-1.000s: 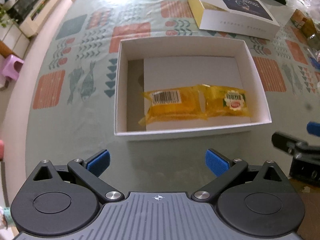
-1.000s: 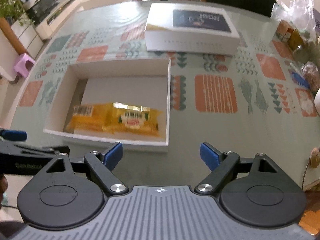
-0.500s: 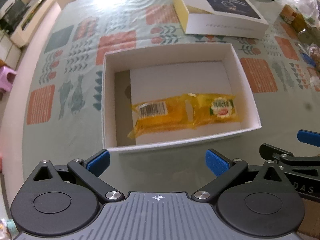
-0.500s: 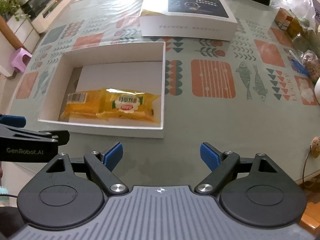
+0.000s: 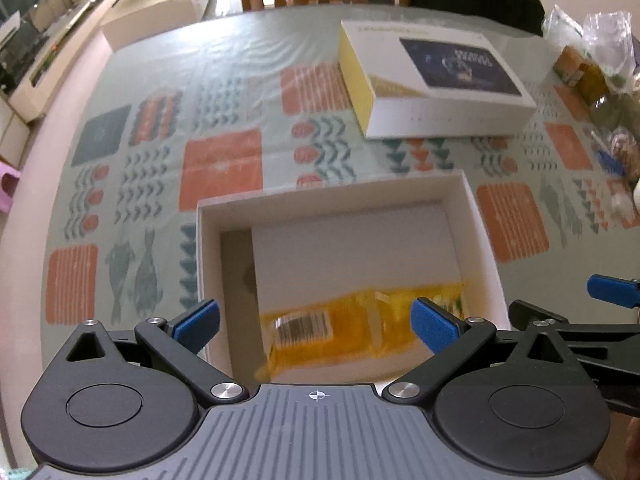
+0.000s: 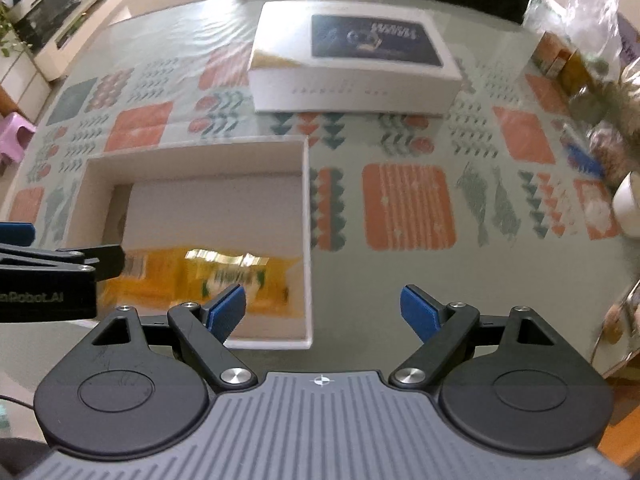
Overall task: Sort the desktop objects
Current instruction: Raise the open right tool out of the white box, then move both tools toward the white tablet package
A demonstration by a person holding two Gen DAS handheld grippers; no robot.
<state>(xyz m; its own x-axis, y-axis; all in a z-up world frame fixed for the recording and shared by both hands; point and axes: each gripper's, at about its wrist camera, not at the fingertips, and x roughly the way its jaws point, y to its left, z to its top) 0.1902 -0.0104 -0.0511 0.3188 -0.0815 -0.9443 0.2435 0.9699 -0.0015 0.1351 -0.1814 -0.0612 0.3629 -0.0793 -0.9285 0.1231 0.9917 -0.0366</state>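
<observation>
Both grippers have dipped closer over the open white box point(image 5: 476, 216) in the last second — the left gripper point(image 5: 316, 320) and right gripper point(image 6: 322, 308) each with jaws wide apart, empty. The yellow packet point(image 5: 340, 328) lies inside at 6 o'clock; the lidded box point(image 6: 352, 60) waits at 12, probably next.

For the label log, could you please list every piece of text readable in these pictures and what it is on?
"Robot.AI": side of the left tongs, first letters cut off.
Yellow packet: barcode and logo, blurred, unreadable.
Closed white box: lid print and side lettering, blurred, unreadable.
</observation>
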